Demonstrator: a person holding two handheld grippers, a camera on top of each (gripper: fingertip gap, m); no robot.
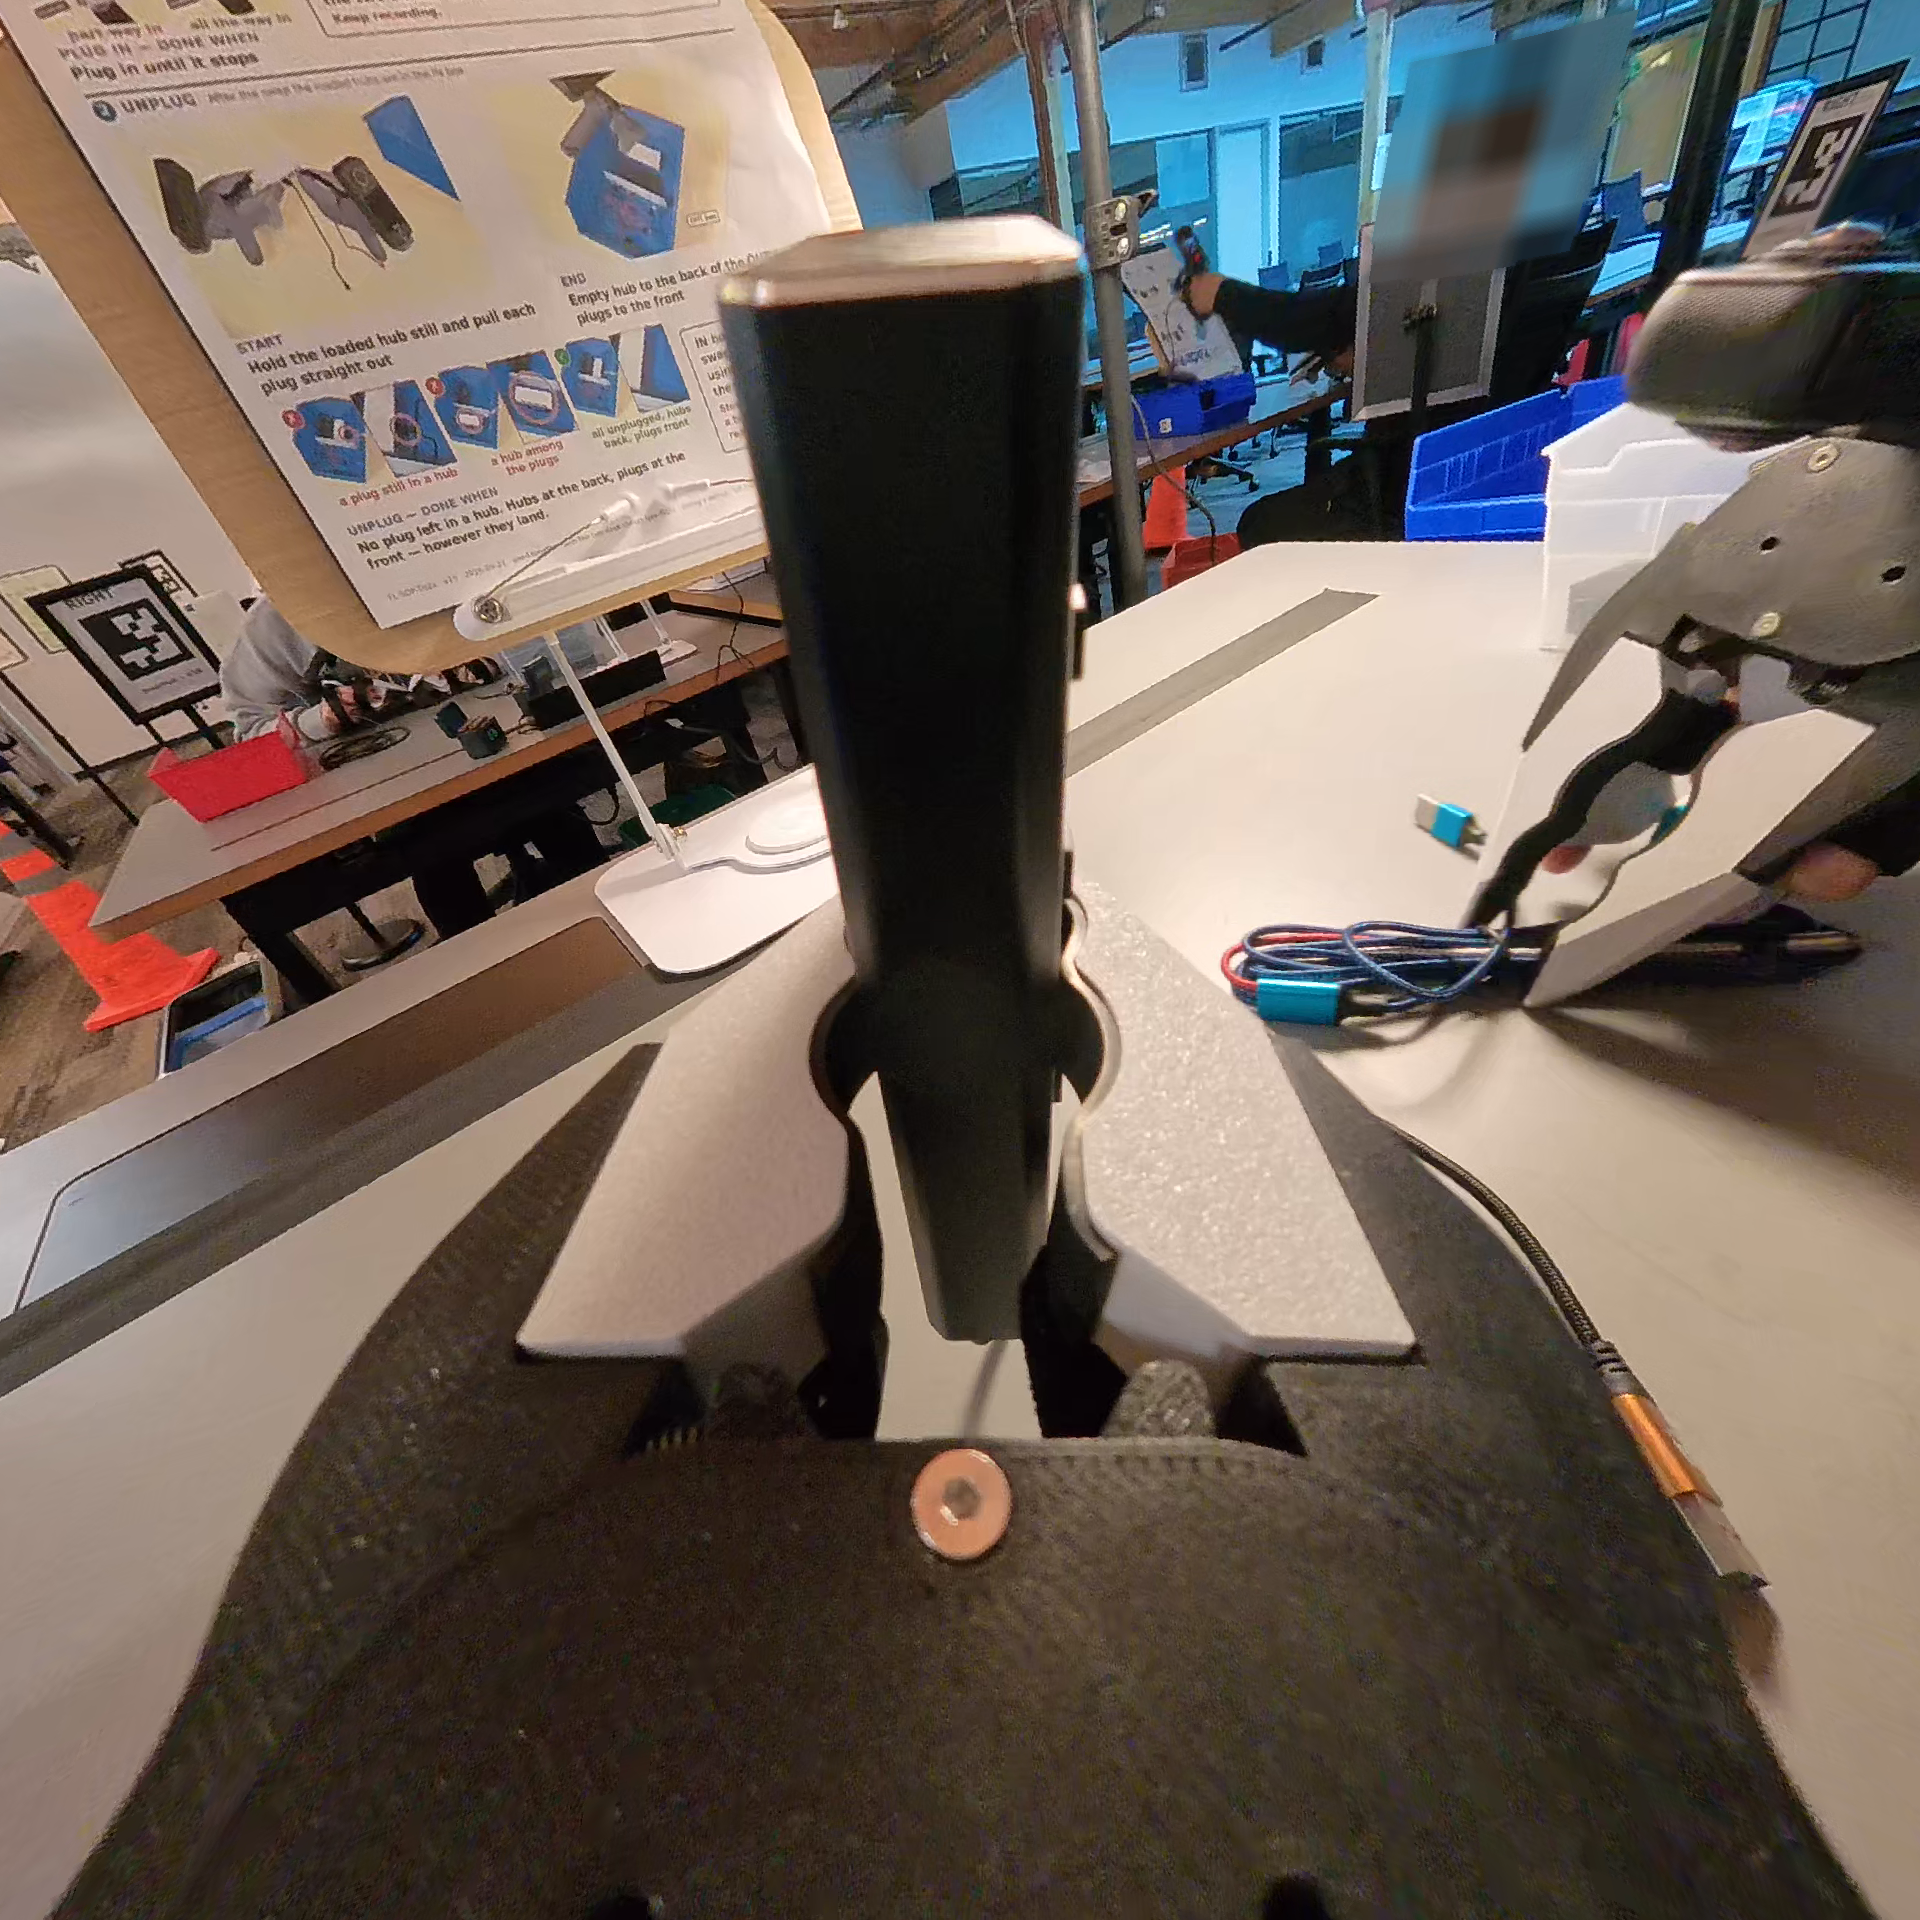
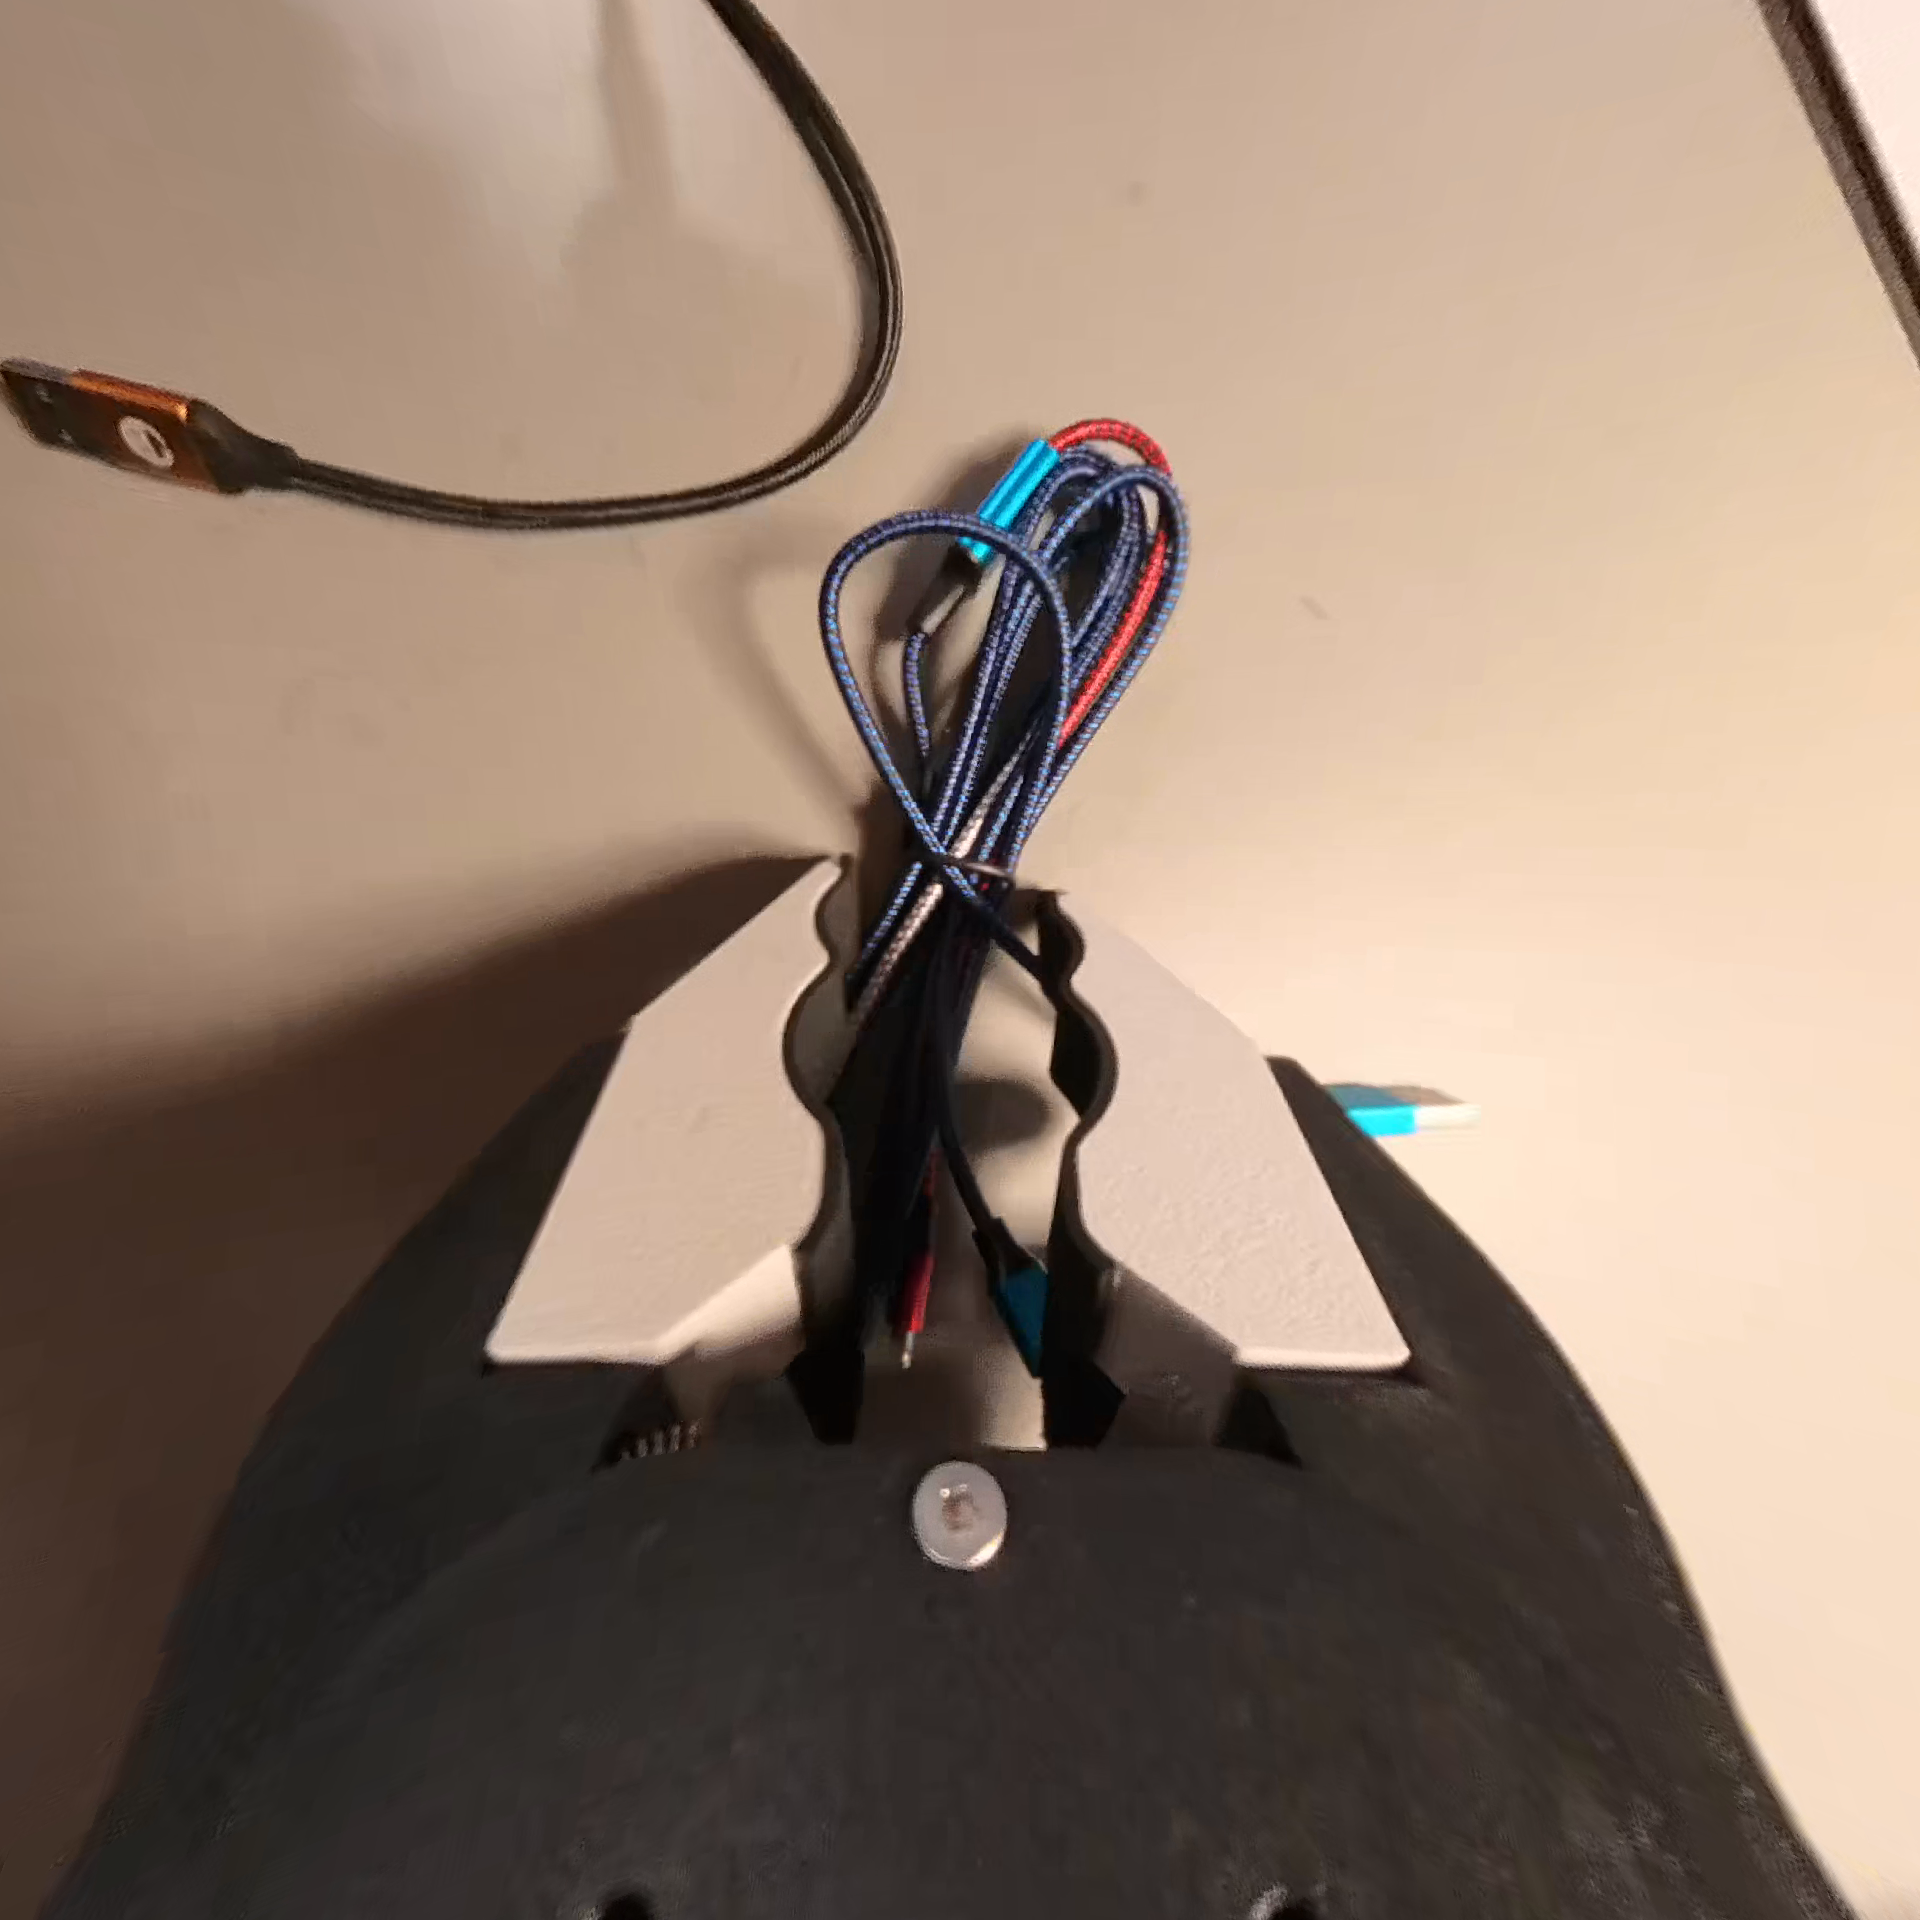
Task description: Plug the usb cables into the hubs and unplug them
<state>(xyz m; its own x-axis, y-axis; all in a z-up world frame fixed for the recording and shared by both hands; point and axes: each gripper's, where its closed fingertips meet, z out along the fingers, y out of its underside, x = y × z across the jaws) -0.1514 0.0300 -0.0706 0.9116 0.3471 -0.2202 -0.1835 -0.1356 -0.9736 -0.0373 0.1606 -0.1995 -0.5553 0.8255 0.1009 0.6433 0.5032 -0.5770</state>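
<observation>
From the left wrist view, my left tool [image 1: 961, 1049] is closed tight around a long black hub [image 1: 914, 727], holding it upright above the pale counter [image 1: 1247, 748]. No cable is plugged into any part of the hub I can see. A black braided cable [image 1: 1538, 1268] with an orange plug lies loose on the counter at my right. Farther off, my right tool [image 1: 1507, 914] is tipped down onto a bundle of blue and red cable [image 1: 1371, 961]. A separate blue plug [image 1: 1449, 821] rests just beyond it.

From the right wrist view, my right tool [image 2: 951, 904] is nearly closed, pinching the coiled blue and red cable bundle [image 2: 997, 665] against the counter [image 2: 1455, 520]. The picture is blurred, so I cannot tell which strands are truly gripped. The black cable's orange plug [image 2: 114, 421] lies well apart at the left. Another blue plug [image 2: 1403, 1110] peeks out beside the tool.

I judge the plugging in has not started; both it and the unplugging remain.
</observation>
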